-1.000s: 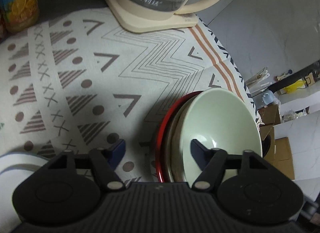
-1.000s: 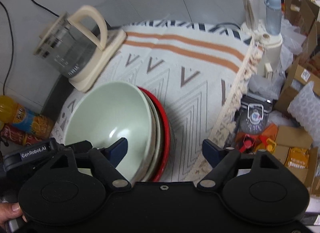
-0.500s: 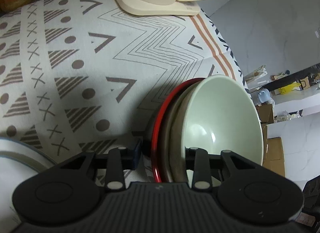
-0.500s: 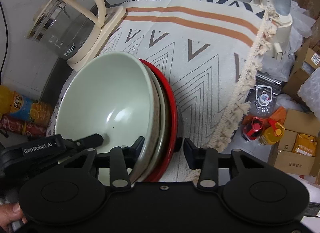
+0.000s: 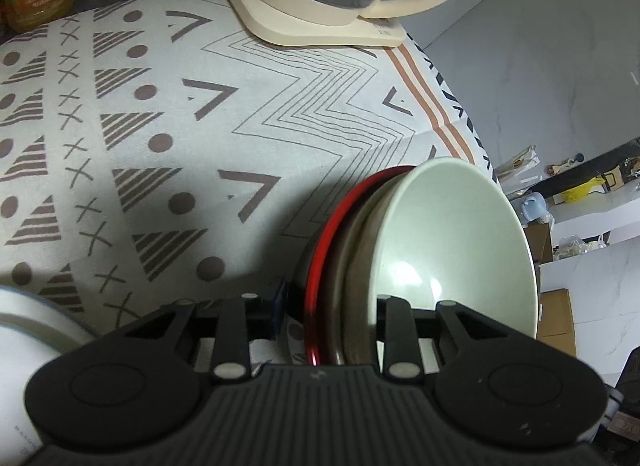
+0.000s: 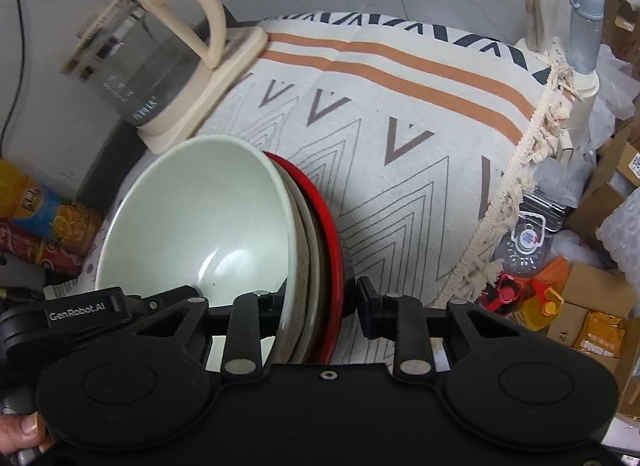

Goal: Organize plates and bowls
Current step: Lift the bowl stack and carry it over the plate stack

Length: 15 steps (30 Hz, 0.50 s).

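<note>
Stack: I see a pale green bowl (image 5: 448,250) nested in a brownish dish (image 5: 352,278), which sits in a red plate (image 5: 320,266), all tipped up on edge over the patterned tablecloth (image 5: 160,153).
Left gripper (image 5: 332,306): my jaws have just been closing, and they now pinch the stack's rim, one finger (image 5: 280,306) behind the red plate, the other inside the green bowl.
Right gripper (image 6: 320,298): its jaws have just been closing too; they clamp the same stack from the opposite side, left finger in the bowl, right finger (image 6: 368,302) against the red plate's back.
Other hand's tool: from the right wrist I can see the left gripper's black body reaching into the bowl (its label is readable).
Kettle (image 6: 140,65): glass, cream handle, on its base at the cloth's far edge, well apart from the stack.
Bottles (image 6: 44,221): beside the table edge, near the wall.
White dish (image 5: 28,326): partly visible at lower left from the left wrist.
Floor clutter: cardboard boxes (image 6: 600,298) beyond the fringe.
</note>
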Each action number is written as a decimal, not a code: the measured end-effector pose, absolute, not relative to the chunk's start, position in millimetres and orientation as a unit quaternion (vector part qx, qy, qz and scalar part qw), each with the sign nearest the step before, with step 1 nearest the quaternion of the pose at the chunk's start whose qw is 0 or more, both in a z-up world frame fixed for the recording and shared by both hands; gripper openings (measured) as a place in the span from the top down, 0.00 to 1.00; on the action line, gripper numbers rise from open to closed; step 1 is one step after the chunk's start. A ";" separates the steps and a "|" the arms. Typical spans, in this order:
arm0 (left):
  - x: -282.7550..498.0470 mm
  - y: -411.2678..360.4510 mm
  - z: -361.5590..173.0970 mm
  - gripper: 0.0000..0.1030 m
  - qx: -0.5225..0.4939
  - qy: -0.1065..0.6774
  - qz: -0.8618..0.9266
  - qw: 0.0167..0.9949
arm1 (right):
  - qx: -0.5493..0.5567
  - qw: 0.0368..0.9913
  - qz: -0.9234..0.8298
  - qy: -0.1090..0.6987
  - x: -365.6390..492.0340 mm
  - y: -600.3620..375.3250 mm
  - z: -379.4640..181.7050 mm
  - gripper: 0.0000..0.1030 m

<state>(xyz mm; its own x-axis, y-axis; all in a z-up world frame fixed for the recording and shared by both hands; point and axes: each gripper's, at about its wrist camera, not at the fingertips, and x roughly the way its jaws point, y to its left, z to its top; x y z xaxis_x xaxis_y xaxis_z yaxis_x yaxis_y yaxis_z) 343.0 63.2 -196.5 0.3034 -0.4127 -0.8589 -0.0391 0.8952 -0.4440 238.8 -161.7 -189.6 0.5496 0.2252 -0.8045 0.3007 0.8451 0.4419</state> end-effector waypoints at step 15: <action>319.7 84.5 -152.3 0.72 -0.214 0.541 -0.097 0.807 | 0.257 0.855 0.017 0.451 232.1 -145.1 -153.1 0.72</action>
<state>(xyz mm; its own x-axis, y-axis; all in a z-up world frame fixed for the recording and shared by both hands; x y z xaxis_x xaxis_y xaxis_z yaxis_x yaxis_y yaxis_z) 319.7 84.5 -152.3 0.3959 -0.3886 -0.8320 -0.0755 0.8892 -0.4513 232.1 -145.1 -153.1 0.5934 0.2598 -0.7618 0.2029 0.8676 0.4540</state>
